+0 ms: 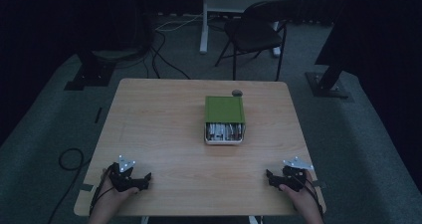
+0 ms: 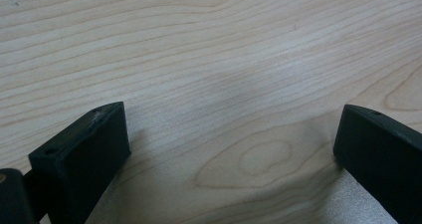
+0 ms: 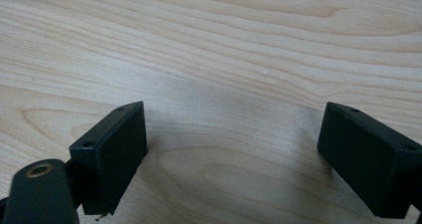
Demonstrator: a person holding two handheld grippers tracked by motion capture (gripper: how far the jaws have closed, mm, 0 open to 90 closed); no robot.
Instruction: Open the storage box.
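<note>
A green-lidded box [image 1: 224,118] sits at the middle of the wooden table [image 1: 164,129], its near end showing several pale items packed inside. A small dark round object [image 1: 237,92] lies just behind it. My left gripper [image 1: 148,176] rests near the front left corner, held by a hand. Its jaws stand wide apart over bare wood [image 2: 234,149]. Near the front right corner my right gripper [image 1: 268,174] also rests in a hand, jaws wide apart with nothing between them [image 3: 234,154].
A dark folding chair [image 1: 259,30] and a white table leg [image 1: 204,20] stand beyond the far edge. Cables [image 1: 159,55] trail on the grey floor at the back left, and one cable [image 1: 69,159] loops left of the table.
</note>
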